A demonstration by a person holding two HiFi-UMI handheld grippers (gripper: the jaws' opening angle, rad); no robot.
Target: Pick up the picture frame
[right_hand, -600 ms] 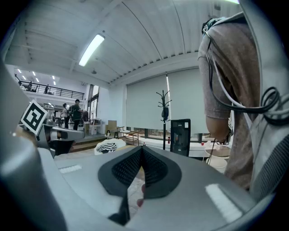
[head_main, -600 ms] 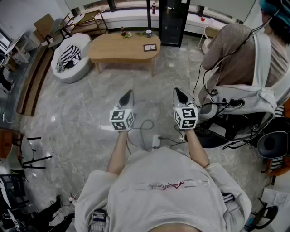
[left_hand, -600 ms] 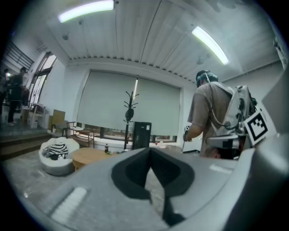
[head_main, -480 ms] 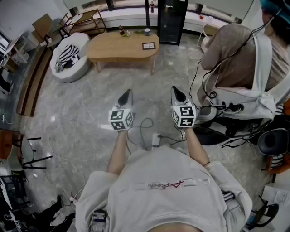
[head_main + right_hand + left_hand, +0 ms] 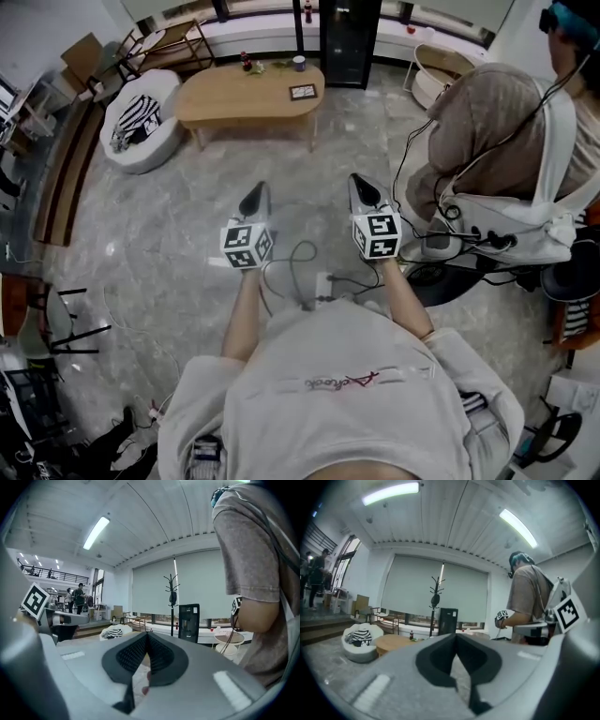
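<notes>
Only the head view shows the frame (image 5: 303,91): it lies flat near the right end of the table (image 5: 234,101), well ahead of both claws and roughly between their lines. The left gripper view catches the table (image 5: 393,641) low and left of its jaws, with a bottle (image 5: 411,634) on it, but the frame cannot be made out there. The right gripper view shows none of the tabletop clearly.

The left claw (image 5: 255,199) has its jaws pressed together with nothing between them (image 5: 456,641). The right claw (image 5: 361,192) is likewise closed and empty (image 5: 146,637).

Ahead and left of the left claw, a white round seat (image 5: 141,127) holds a striped cloth (image 5: 136,117).

Bare floor (image 5: 309,178) runs from the claws to the table's near edge. A second person (image 5: 497,122) stands close on the right claw's right. Cables (image 5: 300,262) lie on the floor just behind the claws.
</notes>
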